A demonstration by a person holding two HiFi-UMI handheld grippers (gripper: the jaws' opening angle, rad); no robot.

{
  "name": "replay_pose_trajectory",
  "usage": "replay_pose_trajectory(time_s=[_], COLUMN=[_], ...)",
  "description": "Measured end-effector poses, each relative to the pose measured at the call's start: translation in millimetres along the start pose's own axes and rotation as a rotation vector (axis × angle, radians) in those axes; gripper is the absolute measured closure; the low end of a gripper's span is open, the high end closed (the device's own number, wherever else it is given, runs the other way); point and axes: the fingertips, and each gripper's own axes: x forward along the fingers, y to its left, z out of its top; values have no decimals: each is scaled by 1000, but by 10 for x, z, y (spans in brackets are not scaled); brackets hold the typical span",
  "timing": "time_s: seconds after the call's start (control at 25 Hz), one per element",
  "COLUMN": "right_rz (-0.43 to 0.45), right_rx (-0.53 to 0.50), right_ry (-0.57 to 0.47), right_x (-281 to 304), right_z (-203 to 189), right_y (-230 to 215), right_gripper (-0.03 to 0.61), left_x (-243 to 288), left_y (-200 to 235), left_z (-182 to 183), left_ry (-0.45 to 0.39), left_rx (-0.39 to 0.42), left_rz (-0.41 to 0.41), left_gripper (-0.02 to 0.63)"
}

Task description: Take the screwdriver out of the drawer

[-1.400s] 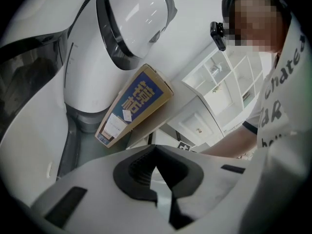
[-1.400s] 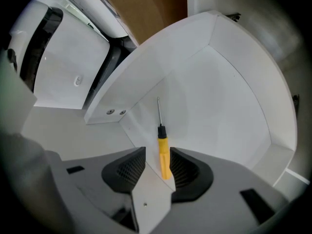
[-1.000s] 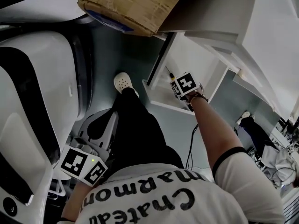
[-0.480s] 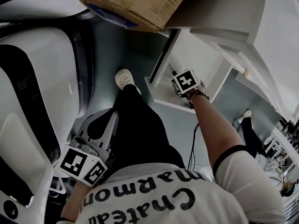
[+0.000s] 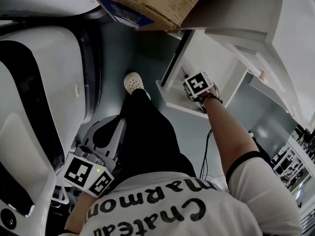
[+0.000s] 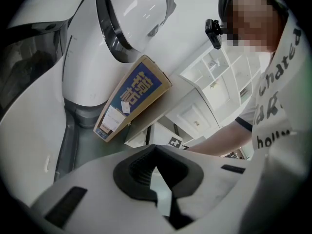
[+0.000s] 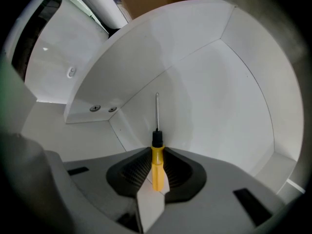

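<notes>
A screwdriver (image 7: 157,152) with a yellow handle and a thin metal shaft lies in the open white drawer (image 7: 219,106). Its tip points away from me. My right gripper (image 7: 157,155) reaches down into the drawer; its jaws have just been closing and the pads now sit against both sides of the handle. In the head view that gripper (image 5: 189,85) is at the drawer (image 5: 170,101), with the shaft of the screwdriver (image 5: 183,73) poking out beyond it. My left gripper (image 6: 155,147) is shut on nothing and hangs low at my left side (image 5: 110,132).
A cardboard box (image 5: 147,4) lies on the desk top above the drawer; it also shows as the box (image 6: 134,96) in the left gripper view. A large white and black machine (image 5: 39,97) stands at the left. My leg and white shoe (image 5: 133,84) are beside the drawer.
Apart from a slight shift of the head view, nothing has visibly moved. The right gripper stays in the drawer and the left one hangs still.
</notes>
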Motion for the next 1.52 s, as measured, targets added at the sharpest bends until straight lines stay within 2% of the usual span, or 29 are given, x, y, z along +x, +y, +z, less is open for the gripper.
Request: replay_pose_trajectory(time_s=[0.28, 0.48, 0.76, 1.16, 1.4, 1.52], right_rz=[-1, 0, -44, -115, -149, -164], right_rx=[-35, -23, -18, -72, -84, -57], right_ry=[12, 7, 13, -31, -110, -131], right_x=[-21, -95, -332, -859, -1381, -1607], right_z=[-4, 5, -132, -214, -193, -299], right_y=[57, 94, 75, 201, 455, 595], right_gripper=[495, 495, 495, 495, 495, 495], left_x=[-113, -232, -506, -833, -1095, -1249], left_y=[20, 44, -18, -188, -329, -467], left_z=[-91, -172, -199, -213, -9, 88], left_ry=[-16, -34, -72, -118, -178, -207], left_rx=[-7, -12, 6, 46, 89, 114], left_rz=[1, -3, -20, -61, -82, -91], left_gripper=[591, 592, 591, 592, 592, 592])
